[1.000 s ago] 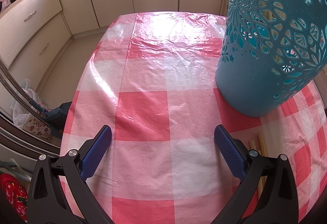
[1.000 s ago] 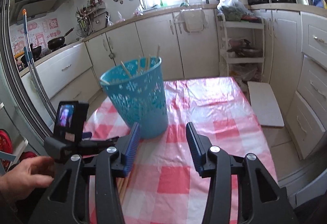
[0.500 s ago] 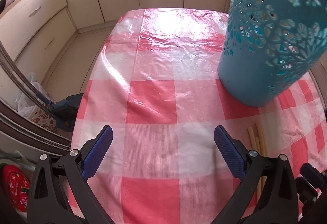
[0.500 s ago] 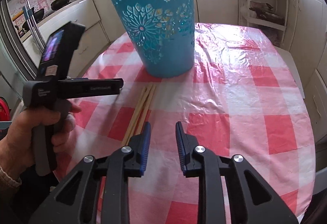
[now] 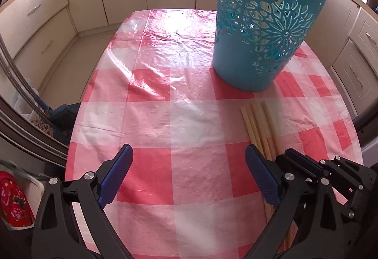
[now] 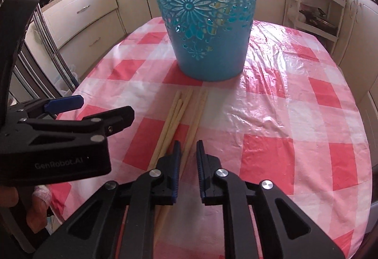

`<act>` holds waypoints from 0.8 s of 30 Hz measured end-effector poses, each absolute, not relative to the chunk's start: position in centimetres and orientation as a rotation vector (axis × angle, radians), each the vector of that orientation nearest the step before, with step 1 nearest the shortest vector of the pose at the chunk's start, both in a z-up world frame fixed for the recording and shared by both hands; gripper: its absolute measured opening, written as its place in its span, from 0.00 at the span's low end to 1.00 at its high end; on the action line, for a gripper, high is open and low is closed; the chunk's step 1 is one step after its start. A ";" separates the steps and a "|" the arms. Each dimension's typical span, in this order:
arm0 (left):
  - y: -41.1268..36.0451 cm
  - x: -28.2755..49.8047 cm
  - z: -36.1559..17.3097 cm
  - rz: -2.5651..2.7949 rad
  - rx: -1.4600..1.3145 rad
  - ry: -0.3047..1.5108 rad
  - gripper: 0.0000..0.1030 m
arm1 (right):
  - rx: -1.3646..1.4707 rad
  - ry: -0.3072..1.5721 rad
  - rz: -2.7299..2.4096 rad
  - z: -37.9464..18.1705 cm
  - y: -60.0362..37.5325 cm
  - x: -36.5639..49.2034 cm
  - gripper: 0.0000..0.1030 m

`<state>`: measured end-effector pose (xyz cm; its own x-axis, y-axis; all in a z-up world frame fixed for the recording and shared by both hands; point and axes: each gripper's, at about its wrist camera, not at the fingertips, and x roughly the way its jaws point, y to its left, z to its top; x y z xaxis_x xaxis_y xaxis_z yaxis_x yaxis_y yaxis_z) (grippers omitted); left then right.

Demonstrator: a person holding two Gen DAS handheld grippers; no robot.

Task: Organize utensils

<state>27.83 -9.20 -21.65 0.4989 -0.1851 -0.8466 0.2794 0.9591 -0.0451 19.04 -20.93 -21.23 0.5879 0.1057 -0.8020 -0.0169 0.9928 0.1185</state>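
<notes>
Right gripper [image 6: 188,152] jaws just closed, pinching one of the chopsticks [image 6: 176,114] lying mid-tabletop [image 6: 295,117] before the teal basket [image 6: 205,20]. Left gripper [image 5: 189,164] wide open, empty.

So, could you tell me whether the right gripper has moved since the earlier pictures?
Yes: the right gripper has dropped toward the chopsticks before the blue basket, its jaws closing around one.

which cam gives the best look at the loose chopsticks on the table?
Right wrist: the chopsticks lie in mid-frame, running from the blue basket down to the right gripper. Left wrist shows only their far ends, the rest hidden behind gripper fingers.
</notes>
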 end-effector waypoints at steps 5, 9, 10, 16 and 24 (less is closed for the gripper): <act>-11.0 27.8 -22.0 -0.305 0.114 1.024 0.82 | 0.104 0.974 0.041 -20.9 -23.1 18.1 0.08; -12.0 27.7 -22.6 -0.304 0.141 1.035 0.80 | 0.131 0.972 0.030 -21.0 -24.6 17.4 0.08; -12.1 27.7 -22.8 -0.302 0.144 1.038 0.80 | 0.138 0.971 0.032 -21.0 -24.7 17.3 0.08; -12.4 27.7 -23.1 -0.286 0.153 1.039 0.79 | 0.147 0.953 0.040 -21.0 -24.7 17.4 0.08; -12.2 27.9 -23.0 -0.273 0.158 1.039 0.79 | 0.163 0.945 0.047 -21.1 -25.0 17.4 0.08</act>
